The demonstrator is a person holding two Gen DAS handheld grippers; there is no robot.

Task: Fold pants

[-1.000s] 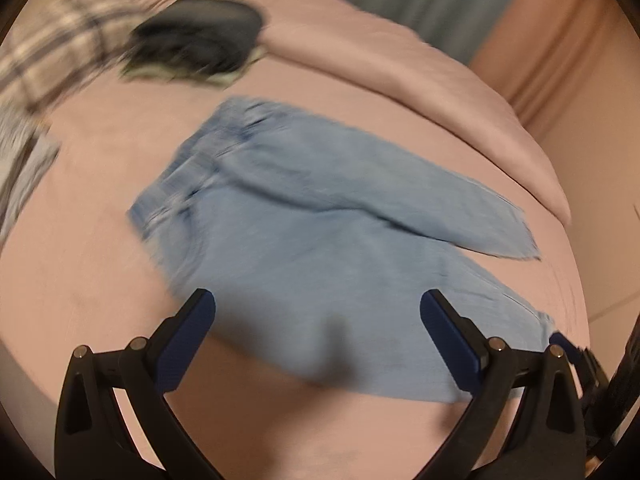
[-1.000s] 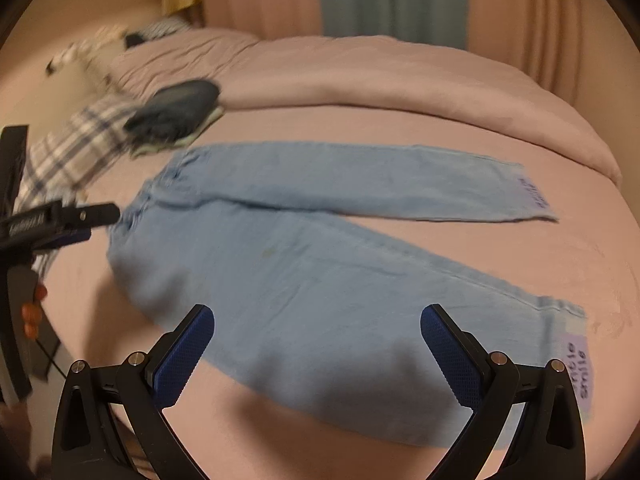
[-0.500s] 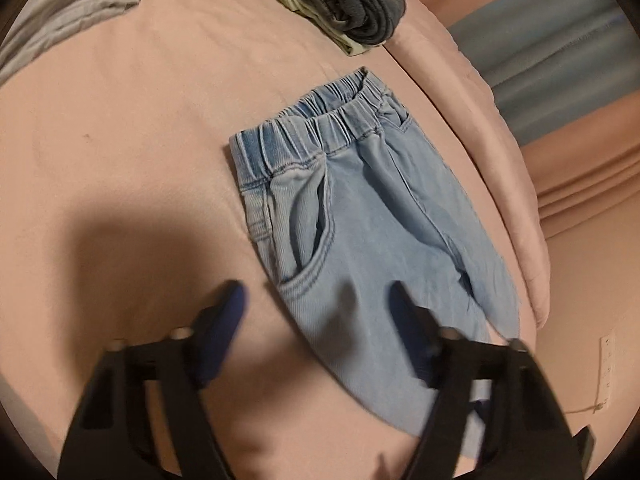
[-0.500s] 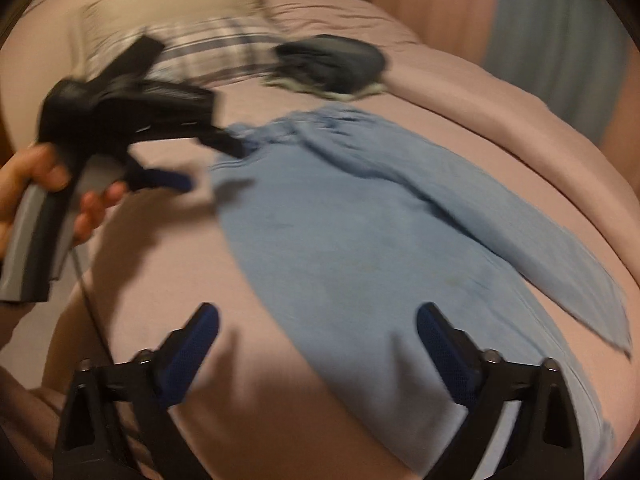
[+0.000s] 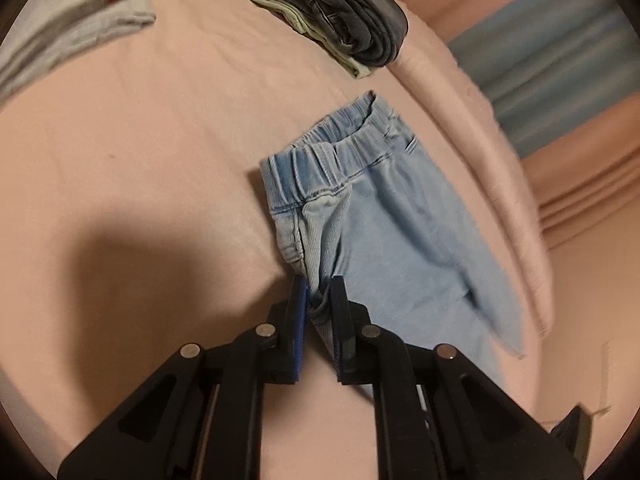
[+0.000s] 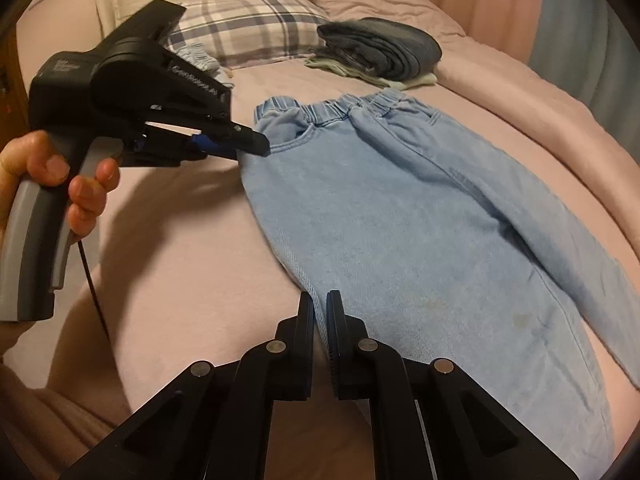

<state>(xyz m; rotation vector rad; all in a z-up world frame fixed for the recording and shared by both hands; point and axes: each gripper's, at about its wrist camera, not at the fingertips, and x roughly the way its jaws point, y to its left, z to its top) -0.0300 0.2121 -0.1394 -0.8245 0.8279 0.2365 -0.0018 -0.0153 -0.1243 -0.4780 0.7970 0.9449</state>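
Observation:
Light blue jeans [image 6: 400,216] with an elastic waistband lie flat on the pink bed, legs running to the right. My left gripper [image 5: 320,292] is shut on the near side edge of the jeans [image 5: 384,216] just below the waistband and pocket; it also shows in the right wrist view [image 6: 256,146], held by a hand. My right gripper [image 6: 320,304] is shut on the near side seam of the jeans, further down the leg.
A folded stack of dark jeans and a pale green garment [image 6: 380,52] lies past the waistband, also in the left wrist view [image 5: 348,28]. A plaid pillow [image 6: 248,28] lies at the head. A rolled pink duvet [image 6: 520,92] runs along the far side.
Both grippers were open above the jeans. They came down to the near edge and shut on it, the left near the waistband, the right on the leg seam.

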